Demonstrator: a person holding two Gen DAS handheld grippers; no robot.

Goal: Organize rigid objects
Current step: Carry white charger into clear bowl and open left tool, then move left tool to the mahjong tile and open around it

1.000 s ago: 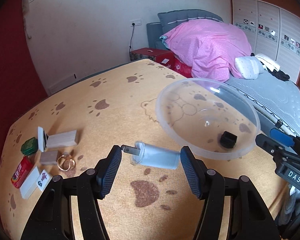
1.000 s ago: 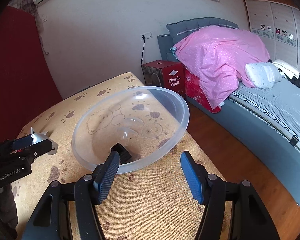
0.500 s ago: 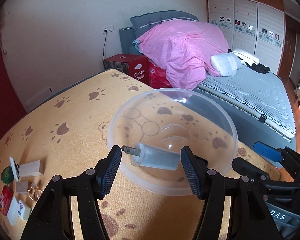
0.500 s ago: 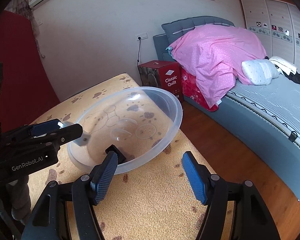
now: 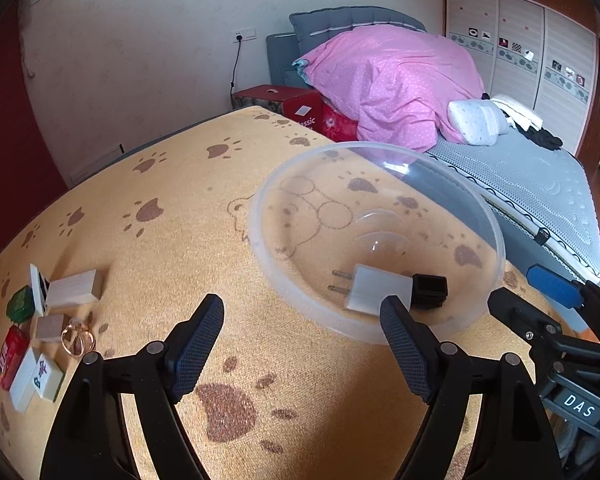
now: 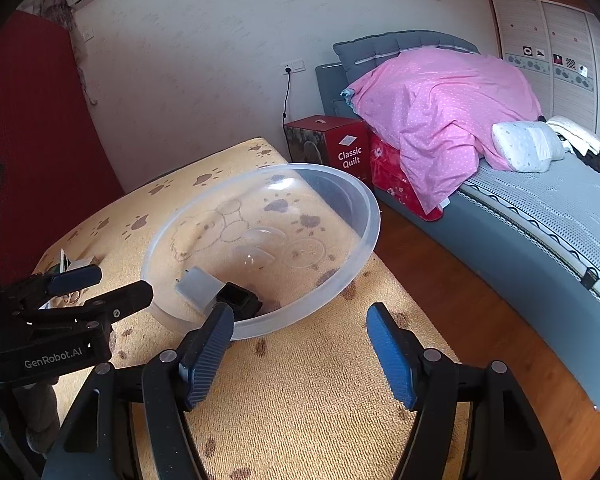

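So the white plug adapter (image 5: 374, 290) is sitting inside the clear plastic bowl (image 5: 300, 304) now, lying flat near the bowl's near wall with its two prongs pointing left. Right up against its right end there's a small black cube-ish thing (image 5: 430, 290) (can't make out what it actually is), also in the bowl. The bowl rests on the yellow paw-print blanket (image 5: 172, 208), toward the right edge of that surface.

The left gripper (image 5: 302, 346) has its fingers spread wide with nothing between them, hovering just on the near side of the bowl's rim. The right gripper (image 6: 300, 354) is the same deal: fingers apart, holding nothing, on the near side of the bowl, with its left fingertip overlapping the rim in the right wrist view.

Over on the far left of the blanket there's a little cluster of stuff waiting: a pale wooden block (image 5: 74, 288), a smaller block (image 5: 49, 328), a gold ring (image 5: 76, 340) touching that smaller block, a green piece (image 5: 20, 304), a red tin (image 5: 9, 356) and a couple of white mahjong-looking tiles (image 5: 46, 376).

Background is a bed with a pink duvet (image 5: 388, 84) and a red box (image 6: 340, 148) reading "Classic Quilt" on the floor beside it.
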